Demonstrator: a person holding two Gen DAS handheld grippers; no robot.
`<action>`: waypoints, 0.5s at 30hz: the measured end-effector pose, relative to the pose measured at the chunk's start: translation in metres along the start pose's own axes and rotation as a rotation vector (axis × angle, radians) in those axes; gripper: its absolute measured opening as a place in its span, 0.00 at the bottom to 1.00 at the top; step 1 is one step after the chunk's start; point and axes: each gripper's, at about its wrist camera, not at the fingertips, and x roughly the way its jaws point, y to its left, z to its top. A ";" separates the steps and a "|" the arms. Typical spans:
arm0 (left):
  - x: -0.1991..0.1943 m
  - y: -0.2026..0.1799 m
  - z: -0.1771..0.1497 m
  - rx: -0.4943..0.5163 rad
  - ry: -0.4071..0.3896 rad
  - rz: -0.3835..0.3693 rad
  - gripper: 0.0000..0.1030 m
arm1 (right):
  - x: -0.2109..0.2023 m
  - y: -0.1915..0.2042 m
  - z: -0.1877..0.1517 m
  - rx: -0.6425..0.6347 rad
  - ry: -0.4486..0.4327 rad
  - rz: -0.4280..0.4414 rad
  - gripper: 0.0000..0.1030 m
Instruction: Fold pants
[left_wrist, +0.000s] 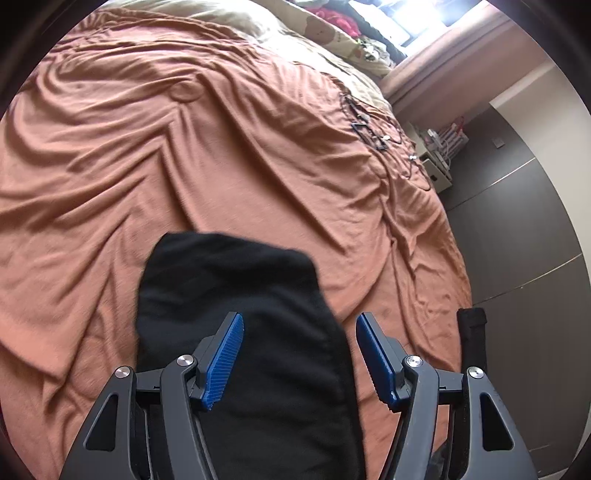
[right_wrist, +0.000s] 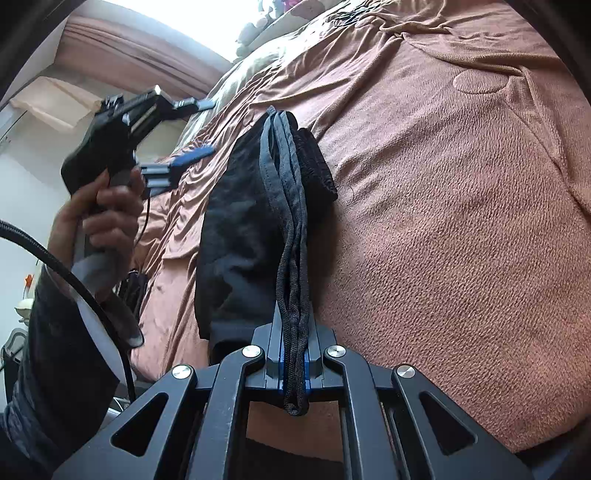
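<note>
Right wrist view, lower centre: right gripper (right_wrist: 293, 369) clamped on the bunched hem of the black fabric pants (right_wrist: 240, 221), strung up the middle of the frame over the wrinkled rust-brown bedspread (right_wrist: 461, 221). Left wrist view: left gripper (left_wrist: 299, 354) spread wide above the cloth, nothing pinched. Best to hold the hem taut and lay it square, edges aligned, smoothing any slack before letting go. Count: one pair of pants, two grippers, one bed, one hand (right_wrist: 107, 214) seen at left.
</note>
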 end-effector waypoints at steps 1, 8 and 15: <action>-0.002 0.005 -0.005 0.001 0.004 0.010 0.64 | 0.001 0.000 0.001 0.003 0.002 0.002 0.03; -0.015 0.042 -0.039 0.009 0.038 0.052 0.64 | 0.001 0.001 0.004 -0.002 0.018 -0.011 0.05; -0.031 0.065 -0.064 -0.002 0.049 0.049 0.64 | -0.003 0.007 0.010 -0.025 -0.025 -0.094 0.48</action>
